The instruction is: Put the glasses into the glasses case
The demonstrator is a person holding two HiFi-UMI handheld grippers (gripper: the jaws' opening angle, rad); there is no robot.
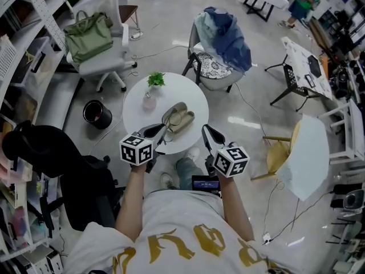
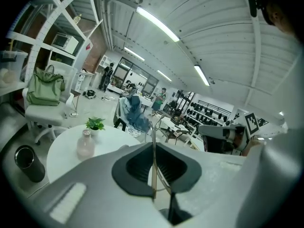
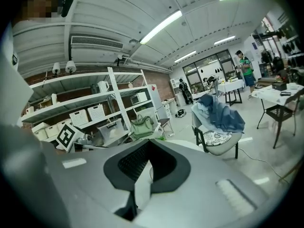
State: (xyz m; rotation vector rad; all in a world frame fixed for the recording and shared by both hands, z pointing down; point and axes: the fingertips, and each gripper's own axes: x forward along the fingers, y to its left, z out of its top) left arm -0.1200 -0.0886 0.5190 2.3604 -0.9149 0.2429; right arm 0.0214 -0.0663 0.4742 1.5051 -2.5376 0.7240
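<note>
- Nearest, holding a thin wire part of the glasses (image 2: 153,141) upright in the left gripper (image 2: 153,184), with the jaws pressed together on it. Liable to swivel or slip free from so slim a hold, and liable to bend under a harder squeeze.
- Beside that, keeping the right gripper (image 3: 142,175) drawn nearly closed on nothing, hovering at the near edge of the table (image 1: 137,104), close to the left one. Not placed to steady anything as it stands.
- Just beyond the left tips, facing the glasses case (image 1: 178,119), lying open and unheld. Hard to tell whether the glasses are over its near rim or short of it. Could skid or tip the case with a nudge from the frame, or snag an unfolded temple on the lid.
- Farther back, leaving the small vase (image 1: 149,100) and plant (image 1: 155,80) near the case, safe from all but a wide sweep.
</note>
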